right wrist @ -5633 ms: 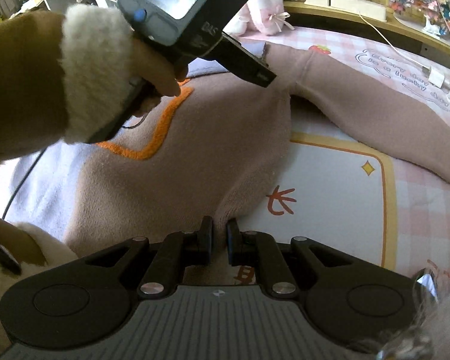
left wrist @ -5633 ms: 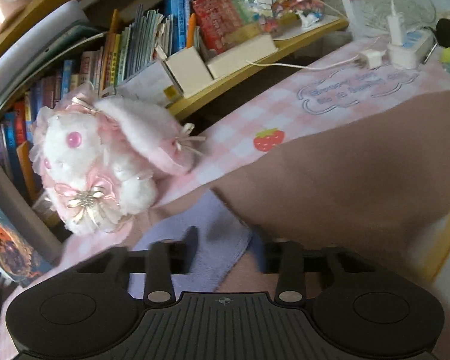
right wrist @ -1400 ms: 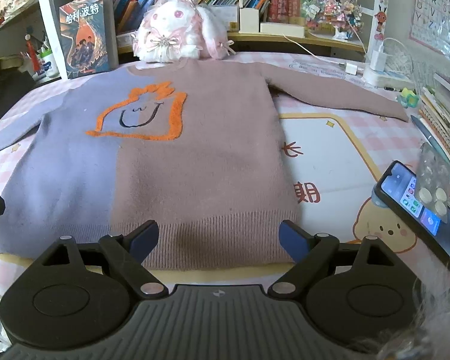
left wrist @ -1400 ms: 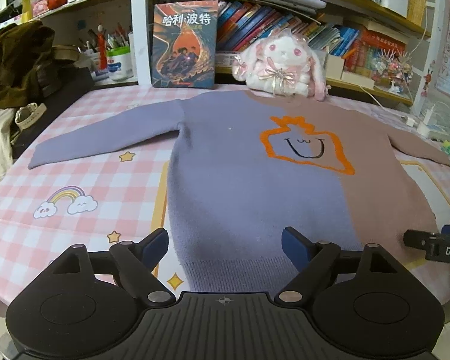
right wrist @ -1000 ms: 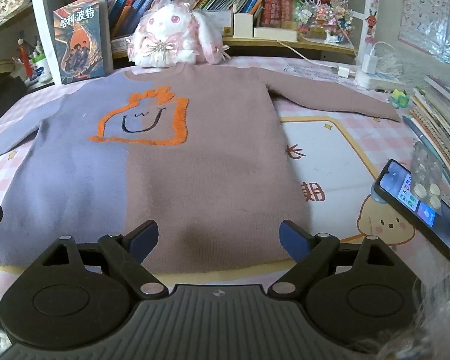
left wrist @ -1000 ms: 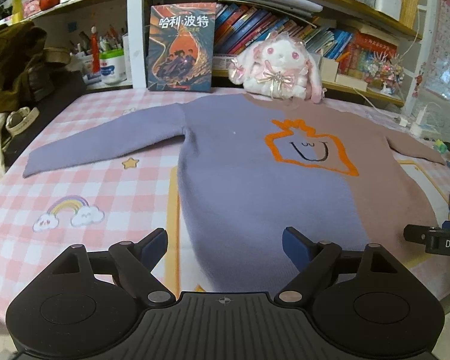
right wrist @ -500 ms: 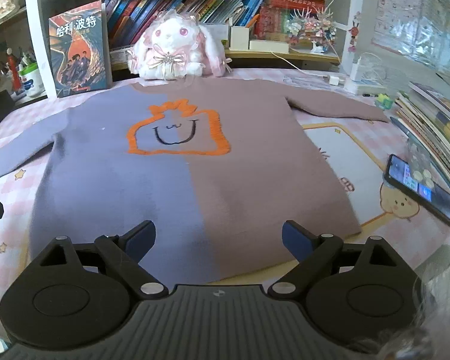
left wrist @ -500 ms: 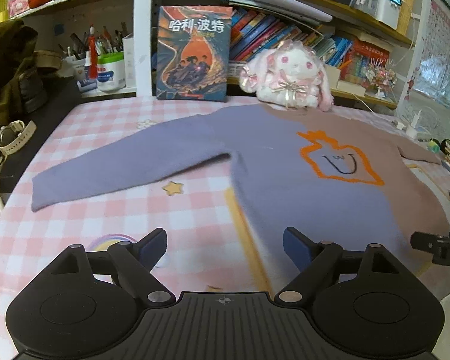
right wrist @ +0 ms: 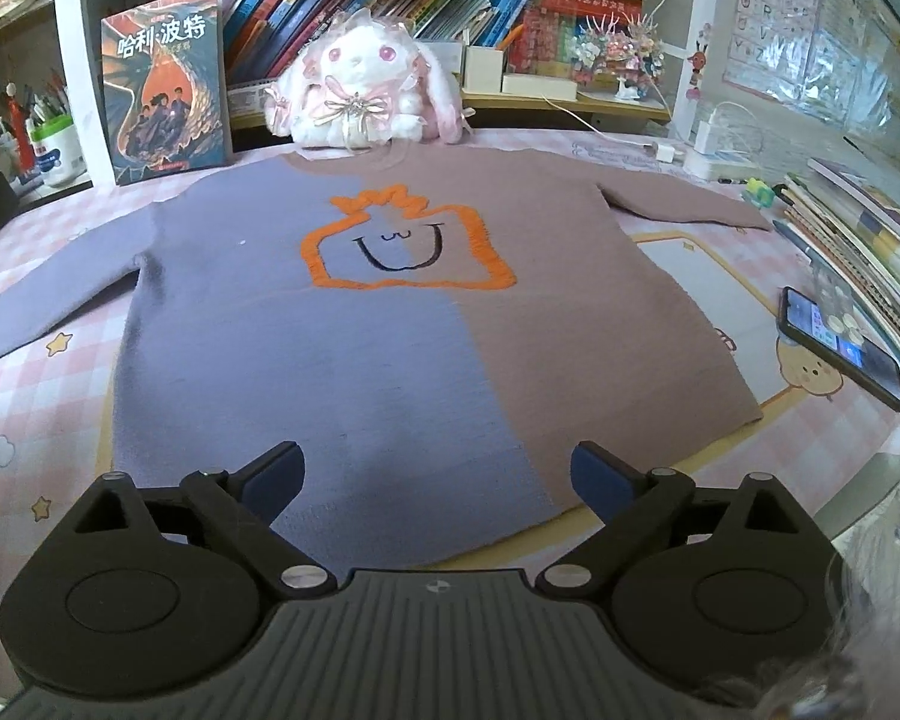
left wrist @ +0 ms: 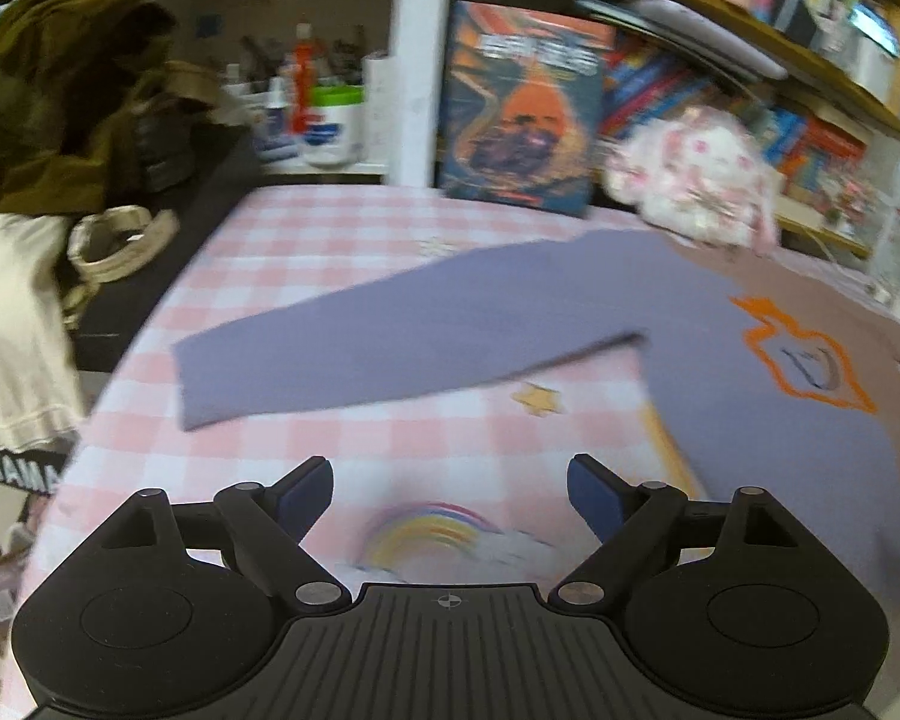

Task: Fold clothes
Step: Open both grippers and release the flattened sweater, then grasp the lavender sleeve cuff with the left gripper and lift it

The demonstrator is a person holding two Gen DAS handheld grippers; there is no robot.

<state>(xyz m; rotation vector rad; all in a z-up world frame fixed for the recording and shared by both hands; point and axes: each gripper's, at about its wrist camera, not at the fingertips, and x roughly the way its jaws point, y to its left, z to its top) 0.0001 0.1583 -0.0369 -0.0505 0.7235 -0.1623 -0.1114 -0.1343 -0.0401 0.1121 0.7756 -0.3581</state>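
A sweater (right wrist: 342, 324), half lilac and half dusty pink with an orange-outlined smiling face, lies flat and face up on the pink checked table cover (left wrist: 330, 252). Its lilac sleeve (left wrist: 402, 336) stretches out to the left in the left wrist view. My left gripper (left wrist: 450, 495) hangs open over the bare cover just in front of that sleeve, holding nothing. My right gripper (right wrist: 438, 477) hovers above the sweater's bottom hem near the colour seam; its jaws are opening and nothing is between them.
A white plush rabbit (right wrist: 360, 90) and an upright book (right wrist: 165, 96) stand behind the collar. A phone (right wrist: 840, 348) and stacked books (right wrist: 870, 246) lie at the right edge. A charger and cable (right wrist: 708, 147) sit behind. Dark clothes (left wrist: 72, 120) pile up left of the table.
My left gripper has travelled left, from the lilac body to in front of the outstretched sleeve. My right gripper has also shifted left along the hem to the colour seam, its jaws spreading wider.
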